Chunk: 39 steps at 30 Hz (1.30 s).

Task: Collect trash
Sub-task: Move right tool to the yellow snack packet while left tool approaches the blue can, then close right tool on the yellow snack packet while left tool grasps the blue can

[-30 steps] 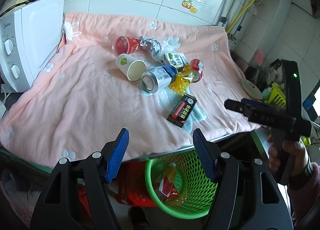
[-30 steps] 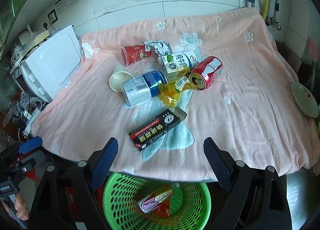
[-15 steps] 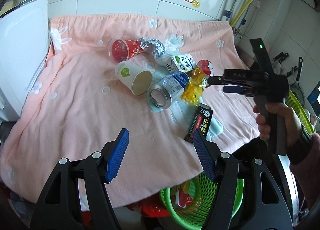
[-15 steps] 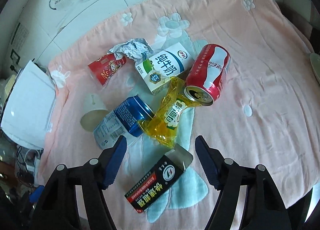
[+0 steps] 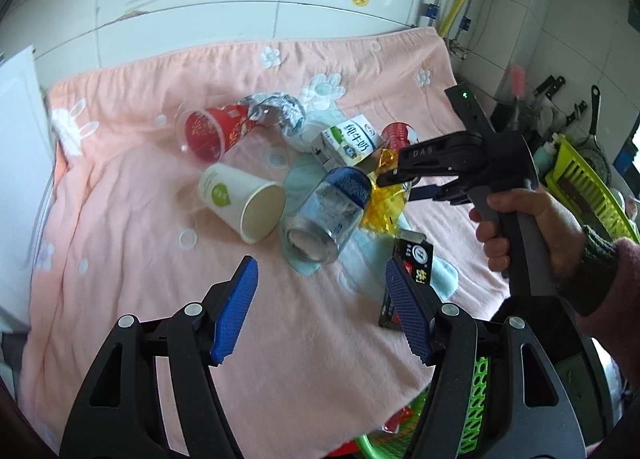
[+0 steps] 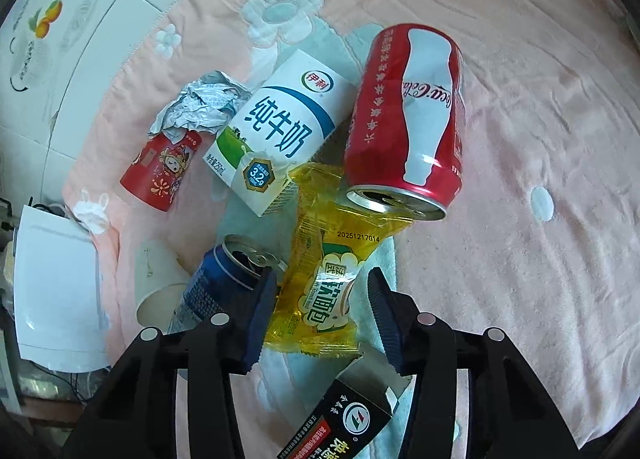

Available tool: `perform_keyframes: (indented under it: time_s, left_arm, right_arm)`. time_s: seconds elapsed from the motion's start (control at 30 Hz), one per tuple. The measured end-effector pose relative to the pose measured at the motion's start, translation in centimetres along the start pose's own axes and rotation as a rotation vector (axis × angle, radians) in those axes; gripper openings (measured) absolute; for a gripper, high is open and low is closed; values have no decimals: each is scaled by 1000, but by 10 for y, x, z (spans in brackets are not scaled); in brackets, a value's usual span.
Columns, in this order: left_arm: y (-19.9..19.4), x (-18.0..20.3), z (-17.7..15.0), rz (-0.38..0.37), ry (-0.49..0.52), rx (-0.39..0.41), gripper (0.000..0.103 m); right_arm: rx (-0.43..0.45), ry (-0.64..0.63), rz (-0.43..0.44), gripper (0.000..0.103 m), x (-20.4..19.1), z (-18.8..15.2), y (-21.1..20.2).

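Since a second ago the right gripper (image 6: 322,299) has dropped from above the green basket (image 5: 476,387) onto the litter, its jaws just closing around the yellow snack packet (image 6: 320,279), pads beside it, contact unclear. That packet lies on the pink-clothed table (image 6: 520,119) between blue can (image 6: 216,283) and red can (image 6: 404,119). Left gripper (image 5: 320,311) hangs part-open, empty.

Cans: two (image 6: 404,115) (image 6: 216,287). Cups: two (image 5: 240,199) (image 5: 212,131) (one red). One carton (image 6: 280,131).
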State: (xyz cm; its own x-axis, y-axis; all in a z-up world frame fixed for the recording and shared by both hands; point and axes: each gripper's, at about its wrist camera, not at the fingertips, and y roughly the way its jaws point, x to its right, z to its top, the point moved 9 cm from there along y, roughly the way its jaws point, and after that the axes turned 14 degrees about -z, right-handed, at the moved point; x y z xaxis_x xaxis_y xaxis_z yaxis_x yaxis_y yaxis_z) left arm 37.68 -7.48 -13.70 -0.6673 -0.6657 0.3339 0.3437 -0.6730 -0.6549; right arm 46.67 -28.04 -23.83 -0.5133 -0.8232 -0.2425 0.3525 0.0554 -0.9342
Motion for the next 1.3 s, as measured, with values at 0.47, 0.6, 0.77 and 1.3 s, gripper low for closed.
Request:
perform_keyframes:
  time_s: [0.47, 0.6, 0.77, 1.3]
  left_arm:
    - [96, 9, 35, -18, 165, -171, 66]
    - [117, 4, 34, -14, 171, -216, 66]
    - [133, -2, 33, 26, 200, -253, 68]
    - [159, -10, 35, 79, 266, -341, 80]
  right_arm:
    - [108, -70, 19, 16, 15, -9, -43]
    - [146, -89, 21, 16, 22, -14, -64]
    - [187, -122, 21, 16, 33, -27, -88]
    - [209, -164, 20, 16, 62, -75, -117]
